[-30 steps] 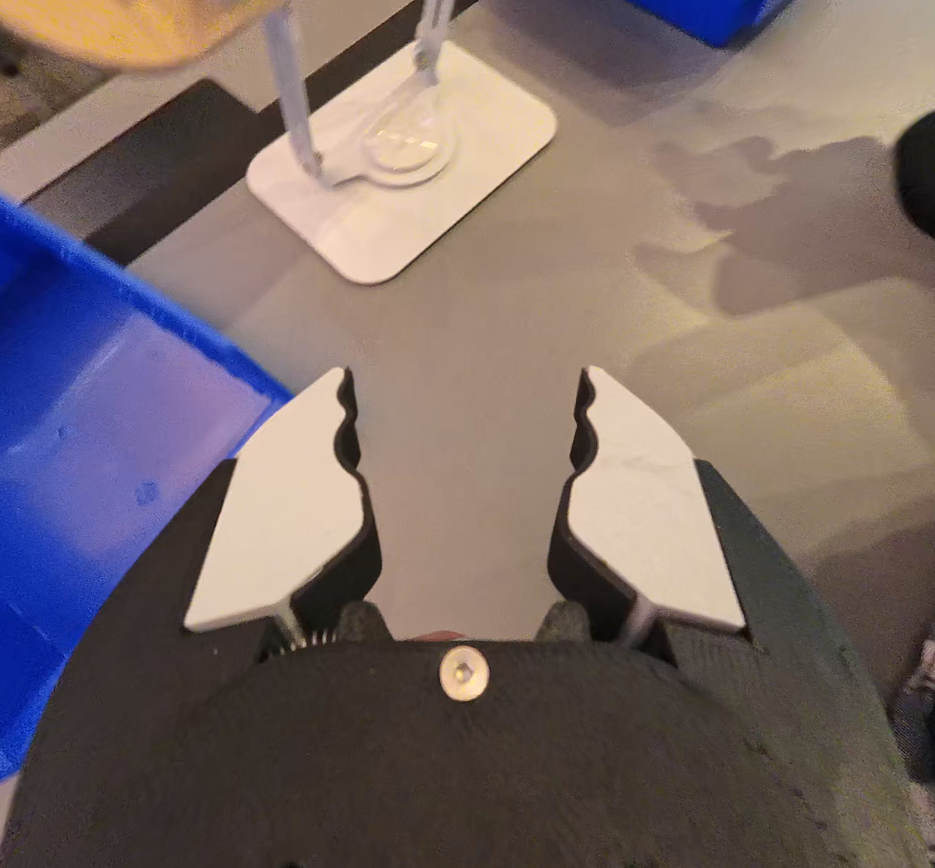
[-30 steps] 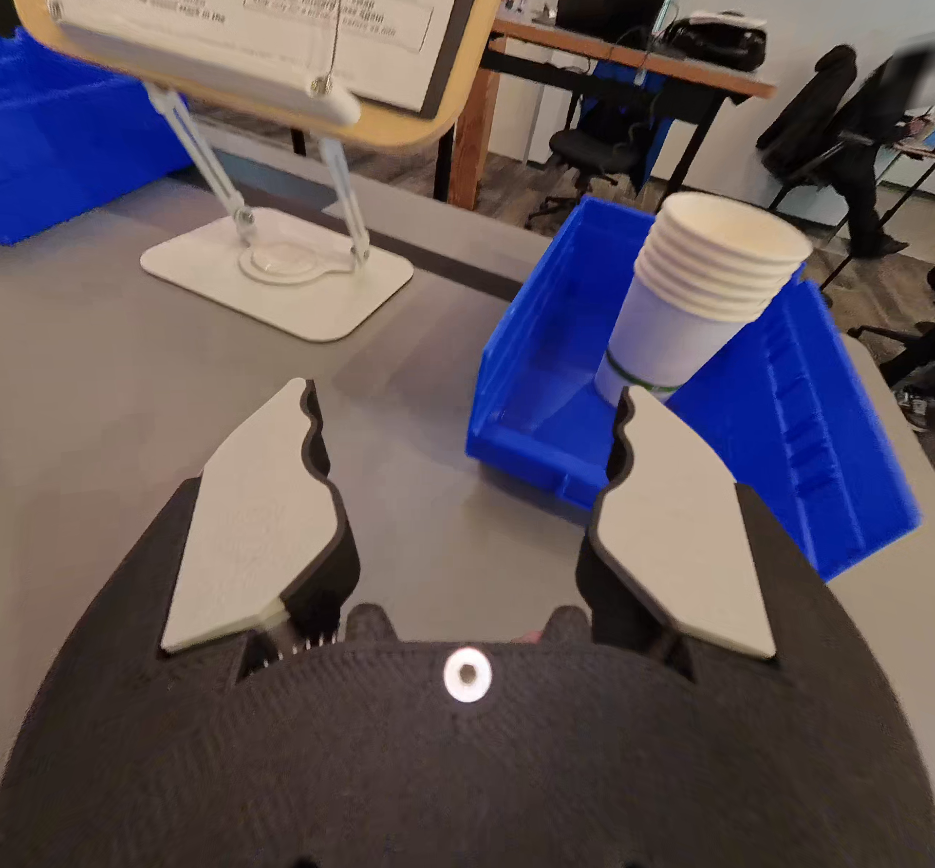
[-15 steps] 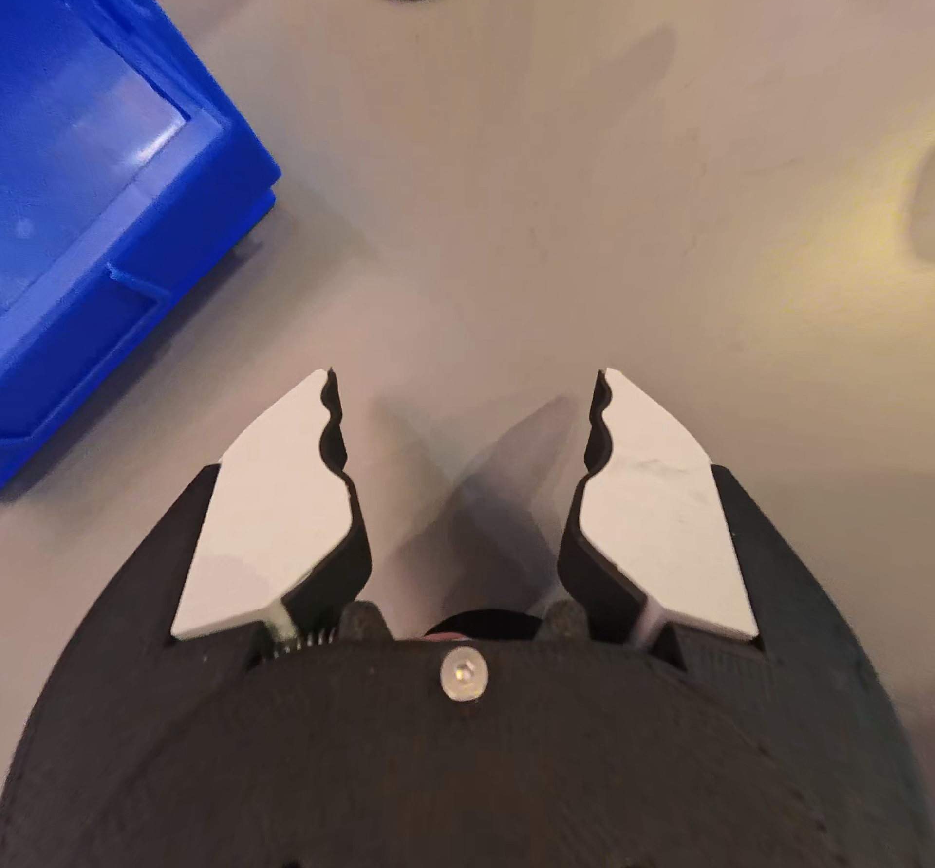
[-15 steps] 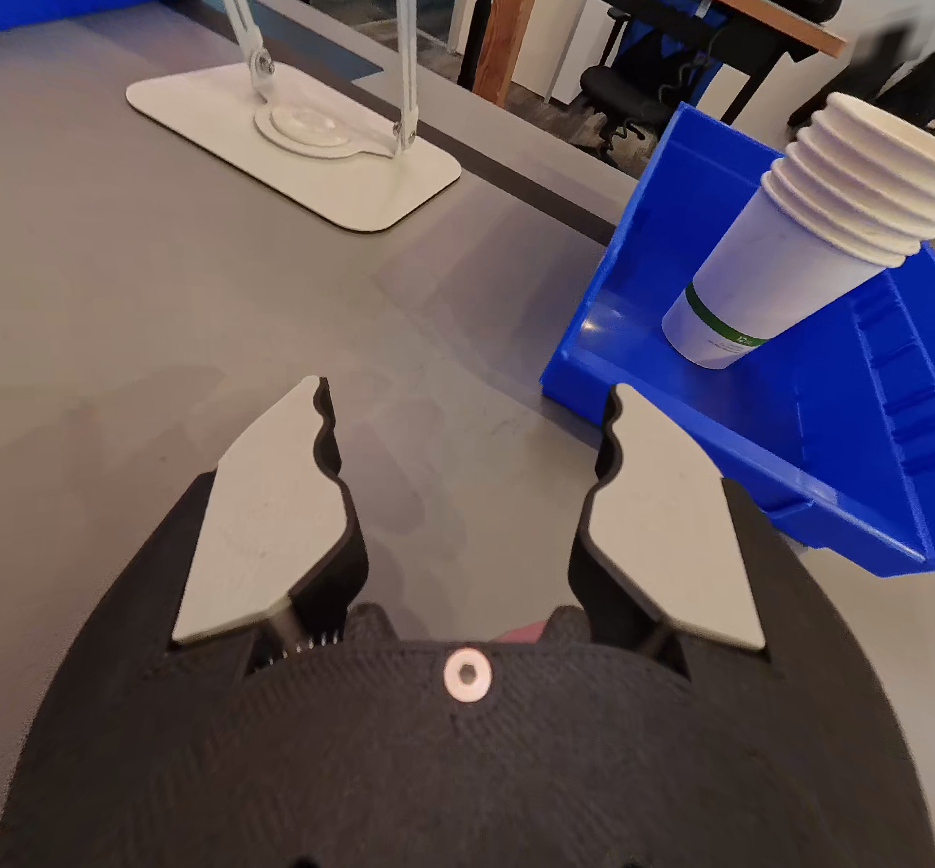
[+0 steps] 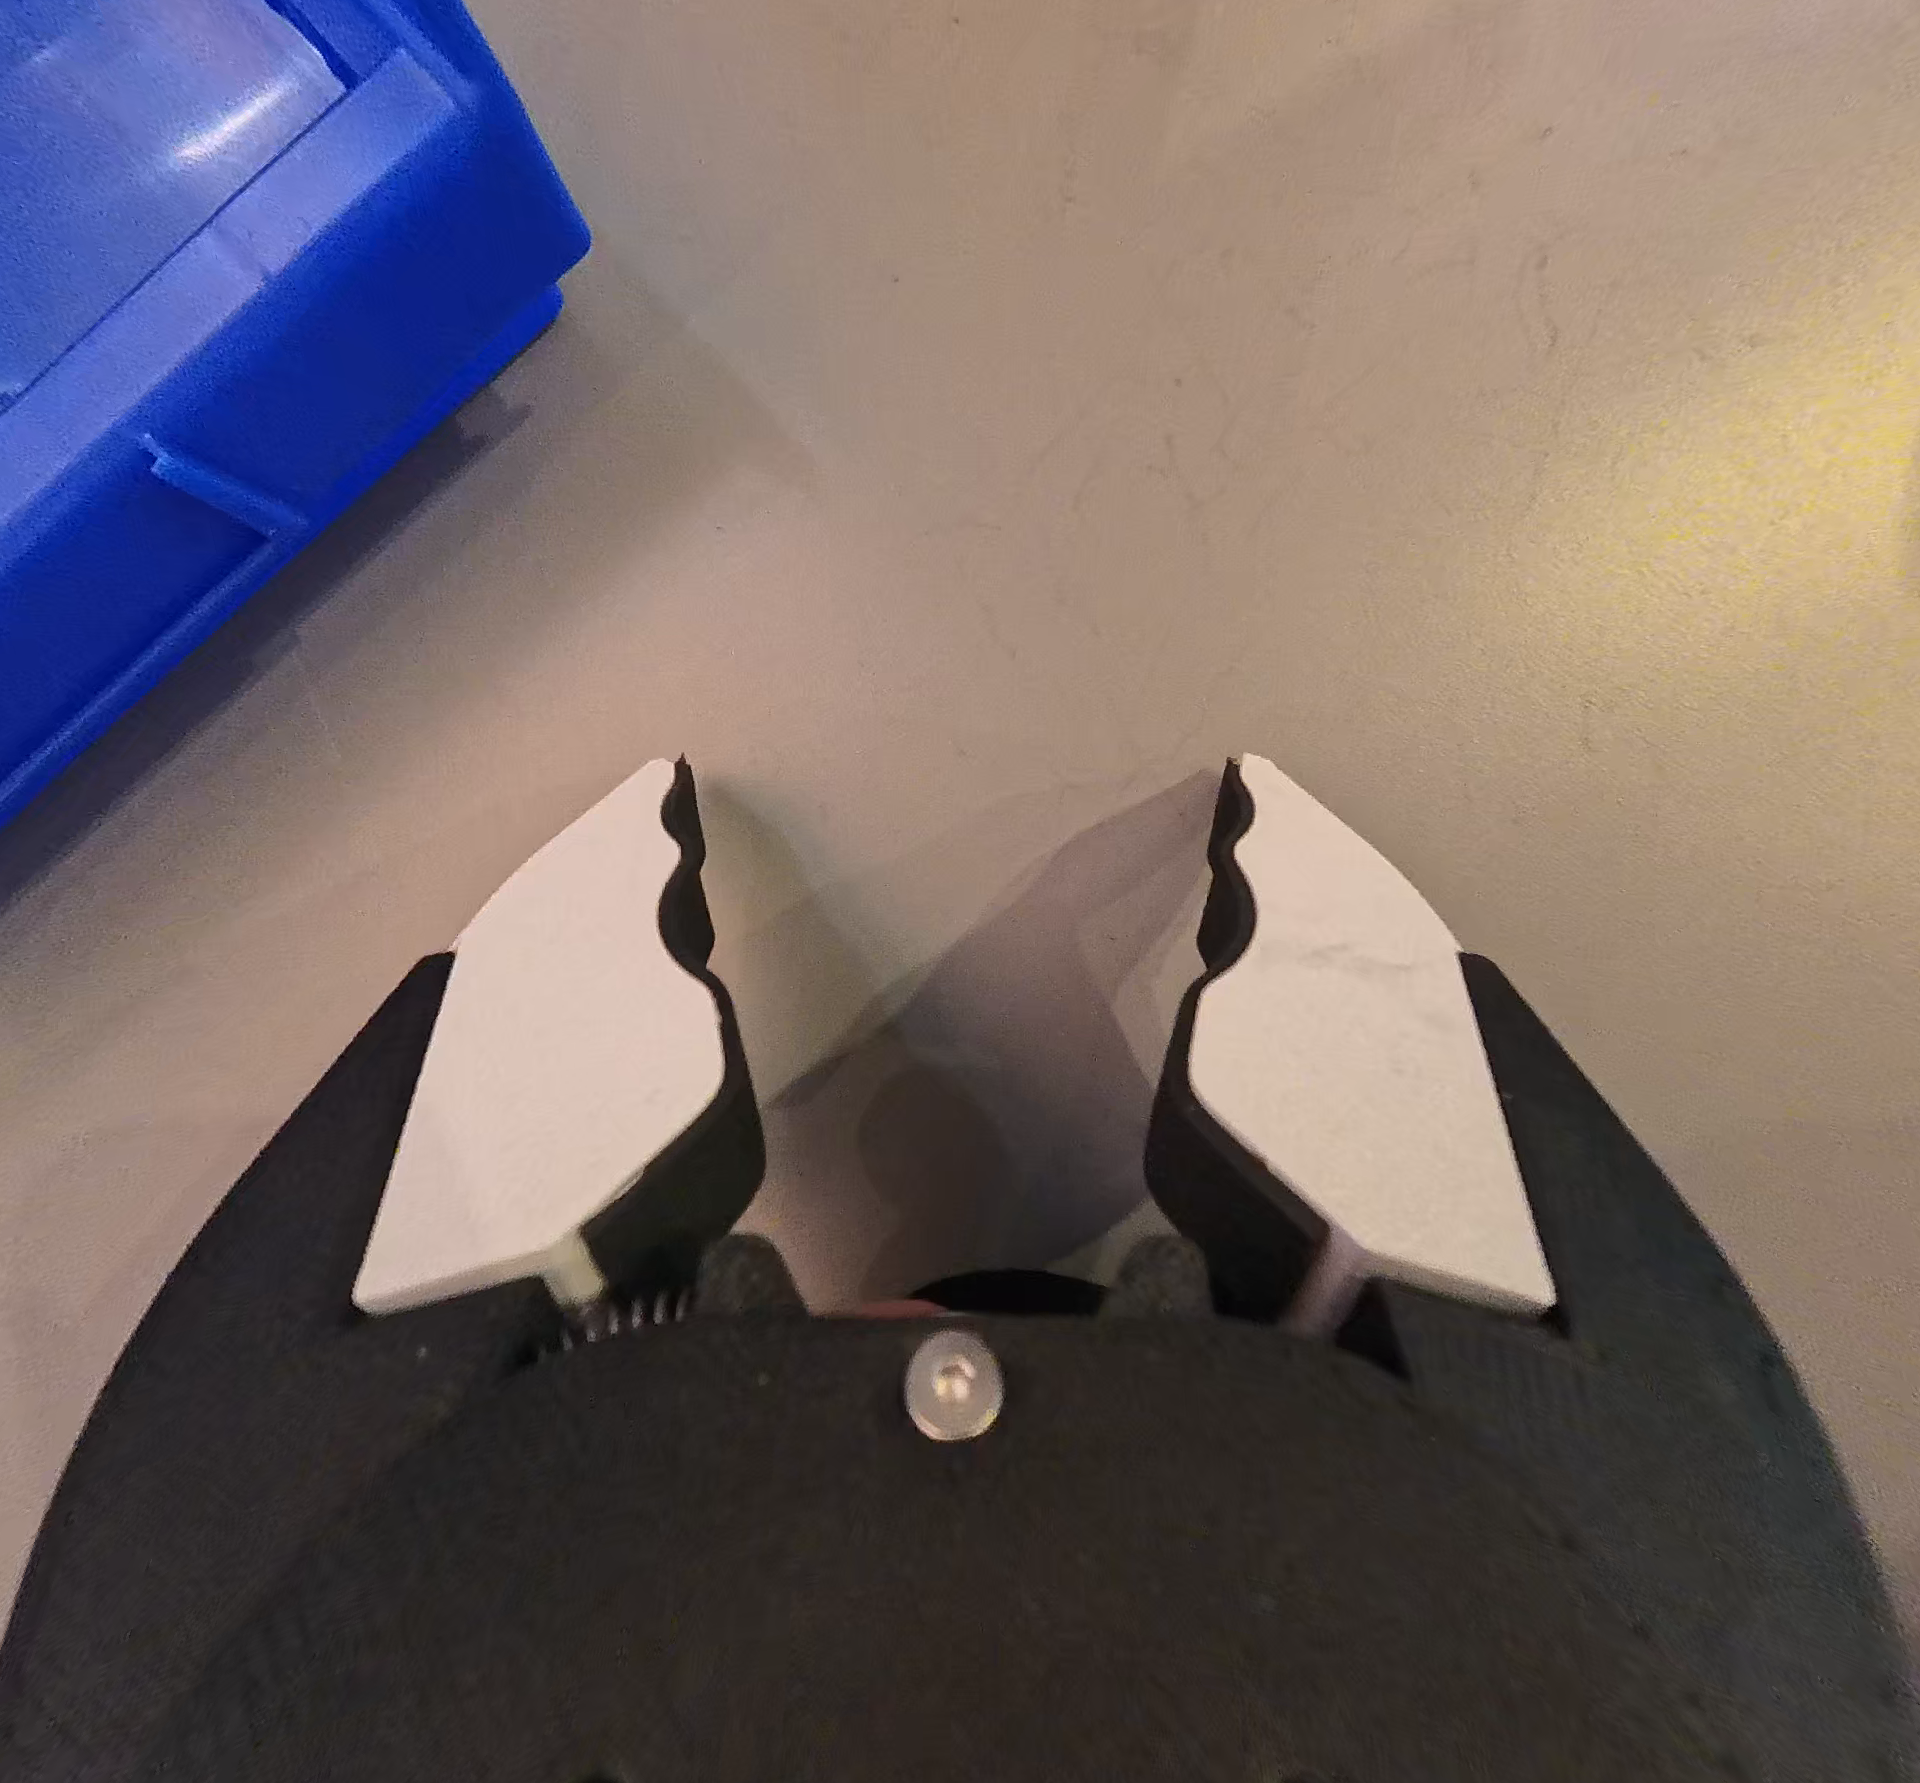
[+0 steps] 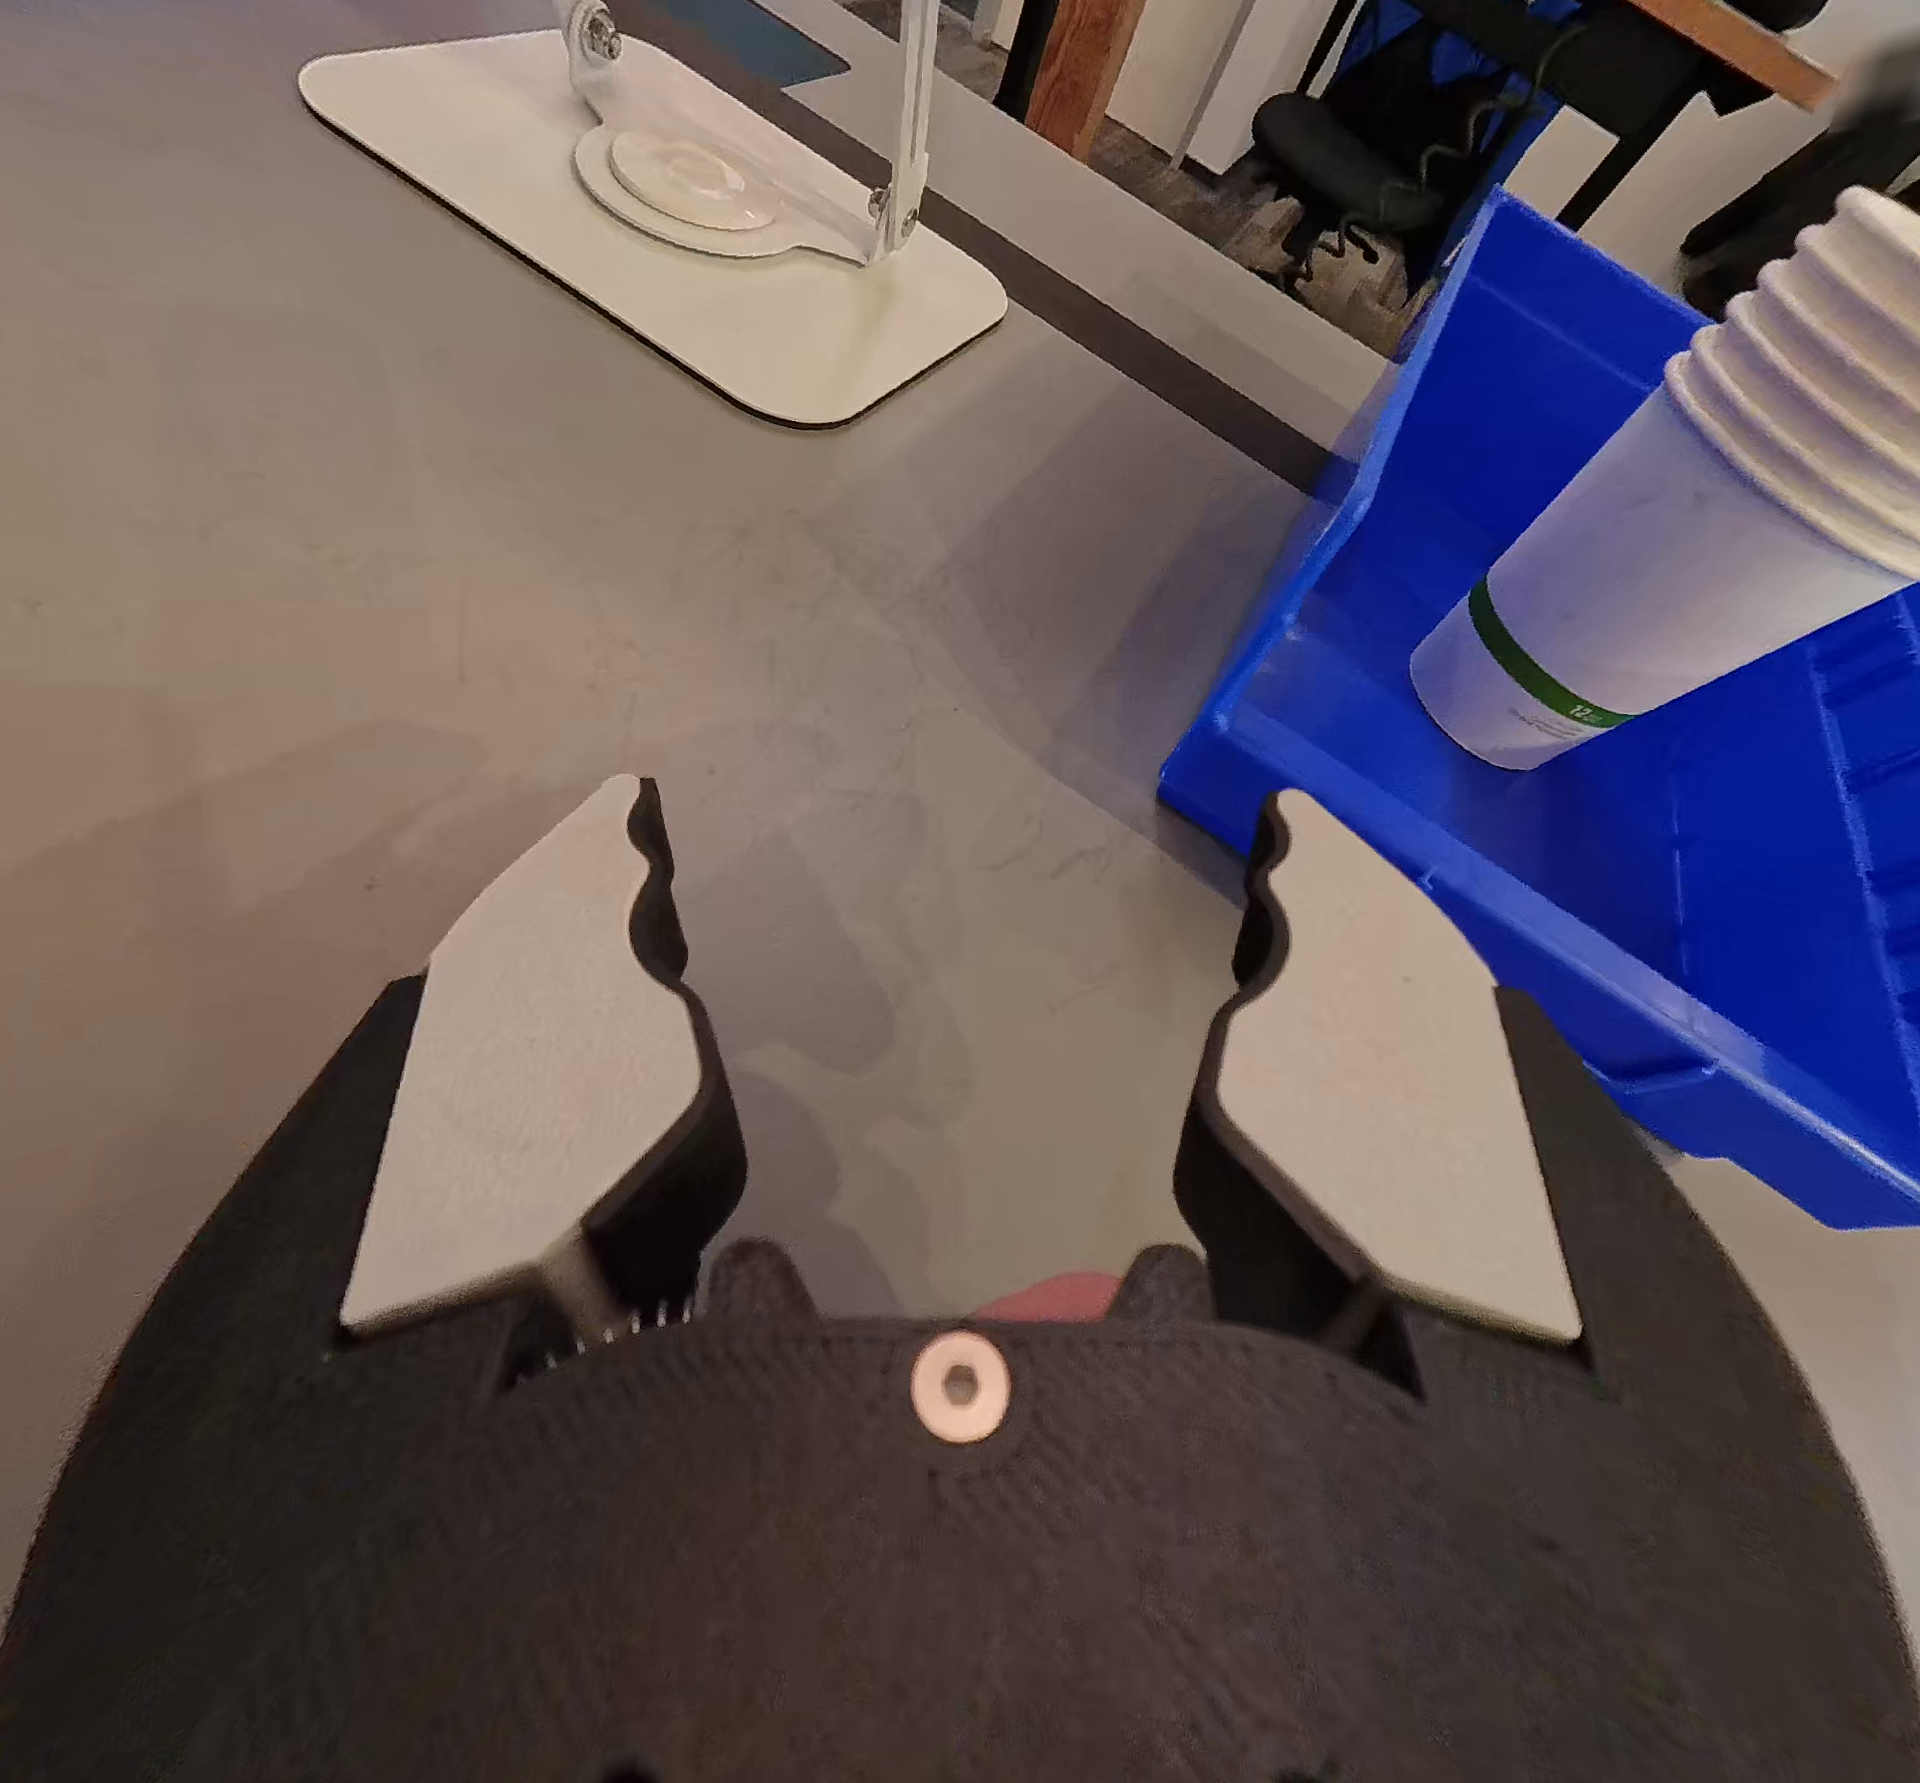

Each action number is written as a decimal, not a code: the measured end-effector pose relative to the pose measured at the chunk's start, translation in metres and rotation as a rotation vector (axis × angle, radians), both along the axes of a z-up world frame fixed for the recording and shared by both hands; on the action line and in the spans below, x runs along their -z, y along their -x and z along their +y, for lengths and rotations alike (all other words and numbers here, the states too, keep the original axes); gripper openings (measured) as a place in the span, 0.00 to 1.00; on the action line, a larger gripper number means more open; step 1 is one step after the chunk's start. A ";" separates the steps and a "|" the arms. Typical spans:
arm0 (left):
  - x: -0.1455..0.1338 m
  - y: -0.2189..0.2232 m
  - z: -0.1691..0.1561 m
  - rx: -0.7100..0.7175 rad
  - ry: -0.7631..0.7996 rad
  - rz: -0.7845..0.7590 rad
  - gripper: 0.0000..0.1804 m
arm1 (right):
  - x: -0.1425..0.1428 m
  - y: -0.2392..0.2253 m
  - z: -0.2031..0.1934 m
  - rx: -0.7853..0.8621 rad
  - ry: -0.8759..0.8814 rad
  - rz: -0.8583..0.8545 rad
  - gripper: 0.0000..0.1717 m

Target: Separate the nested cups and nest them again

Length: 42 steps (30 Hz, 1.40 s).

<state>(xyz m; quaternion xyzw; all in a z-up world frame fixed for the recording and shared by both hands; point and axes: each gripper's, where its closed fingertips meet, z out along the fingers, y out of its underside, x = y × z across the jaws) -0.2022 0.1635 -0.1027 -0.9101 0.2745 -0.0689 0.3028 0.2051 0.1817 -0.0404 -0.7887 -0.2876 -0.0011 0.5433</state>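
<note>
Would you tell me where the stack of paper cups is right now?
In the right wrist view, the stack of paper cups stands inside the blue bin, far right, beyond the open right gripper.

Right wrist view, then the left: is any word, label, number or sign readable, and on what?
Stack of white paper cups: tiny print on the green band and faint lines below it, too small and blurred to quote.
Blue bin, white stand base, table: no writing.
Left wrist view: none.

Glossy blue plastic bin; matt paper cups; smooth grey tabletop.
</note>
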 end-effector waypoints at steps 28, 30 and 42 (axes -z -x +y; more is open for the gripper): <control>-0.015 0.003 0.002 -0.011 -0.181 0.072 0.56 | 0.004 -0.001 0.002 -0.001 0.059 0.039 0.59; -0.016 0.003 0.002 -0.012 -0.169 0.051 0.57 | 0.001 -0.004 0.003 0.011 0.060 0.076 0.59; -0.066 0.064 0.033 -0.287 -0.294 -0.102 0.61 | -0.050 -0.148 0.012 0.473 -0.035 0.305 0.59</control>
